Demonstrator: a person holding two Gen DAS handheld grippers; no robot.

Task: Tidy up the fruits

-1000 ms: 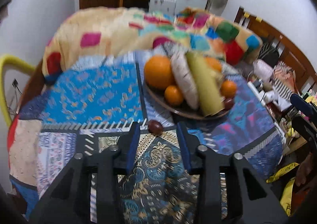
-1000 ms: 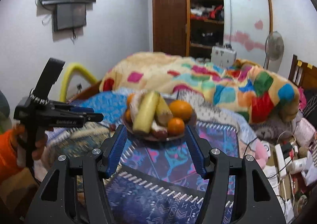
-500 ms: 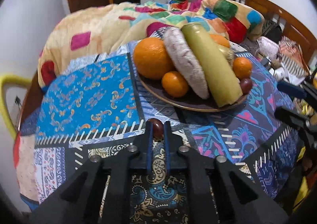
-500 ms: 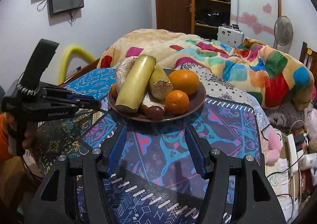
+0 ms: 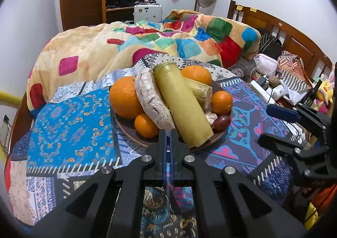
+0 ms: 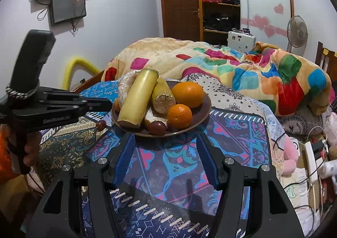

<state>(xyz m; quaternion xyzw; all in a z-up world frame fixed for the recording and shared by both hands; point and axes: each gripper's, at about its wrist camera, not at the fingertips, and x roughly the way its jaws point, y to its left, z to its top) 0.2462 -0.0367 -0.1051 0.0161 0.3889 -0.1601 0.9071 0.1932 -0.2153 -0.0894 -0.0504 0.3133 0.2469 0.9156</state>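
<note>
A brown plate on the patterned bedspread holds oranges, a long yellow-green stalk, a pale speckled tuber and a dark red fruit. My left gripper is shut with nothing between its pads, its tips at the plate's near rim. A second small dark red fruit lies on the cloth just below the left gripper's tip, left of the plate. My right gripper stands open and empty in front of the plate.
A colourful quilt is heaped behind the plate. A wooden headboard and a clutter of cables and a power strip lie to the right. A yellow tube stands at the bed's left edge. A hand in an orange sleeve holds the left gripper.
The left gripper's jaws went from open to fully shut and it moved in to the plate; the small dark fruit at its tips dropped out of its view. The right gripper neared the plate.
</note>
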